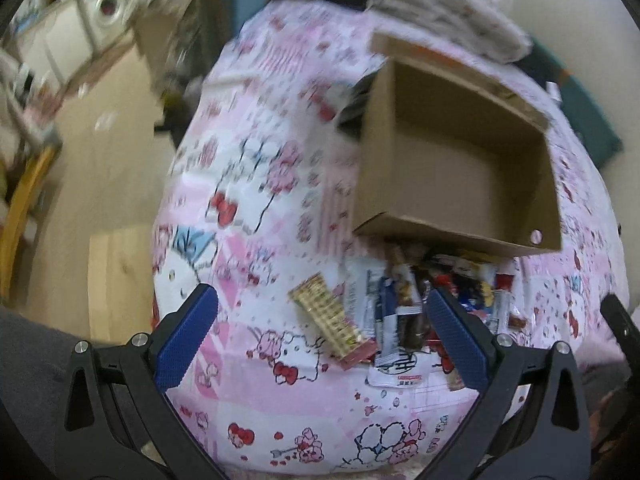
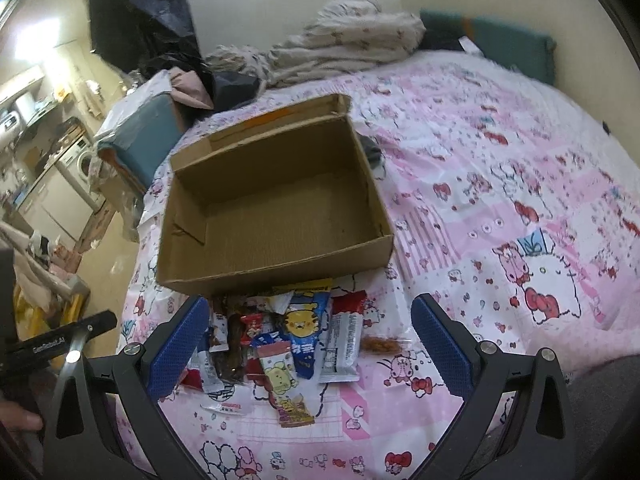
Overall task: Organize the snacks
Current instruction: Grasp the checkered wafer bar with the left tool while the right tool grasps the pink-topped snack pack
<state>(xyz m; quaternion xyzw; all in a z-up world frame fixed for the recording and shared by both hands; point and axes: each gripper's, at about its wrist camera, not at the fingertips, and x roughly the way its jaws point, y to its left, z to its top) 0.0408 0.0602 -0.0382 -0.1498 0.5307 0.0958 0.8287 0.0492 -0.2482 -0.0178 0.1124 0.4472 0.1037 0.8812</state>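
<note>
An open, empty cardboard box (image 2: pixel 280 208) sits on a pink cartoon-print bedspread (image 2: pixel 500 184); it also shows in the left wrist view (image 1: pixel 460 160). A pile of snack packets (image 2: pixel 280 340) lies just in front of the box, also seen in the left wrist view (image 1: pixel 440 300). A yellow wafer packet (image 1: pixel 328 316) lies at the pile's left side. My left gripper (image 1: pixel 320 320) is open and empty above the wafer packet. My right gripper (image 2: pixel 310 336) is open and empty above the pile. The left gripper's body (image 2: pixel 60 344) shows at the lower left of the right wrist view.
Crumpled bedding (image 2: pixel 340 36) and a teal pillow (image 2: pixel 500 36) lie at the far end of the bed. A teal box (image 2: pixel 140 136) stands beside the bed. Wooden floor (image 1: pixel 100 184) and a washing machine (image 1: pixel 108 4) lie to the left.
</note>
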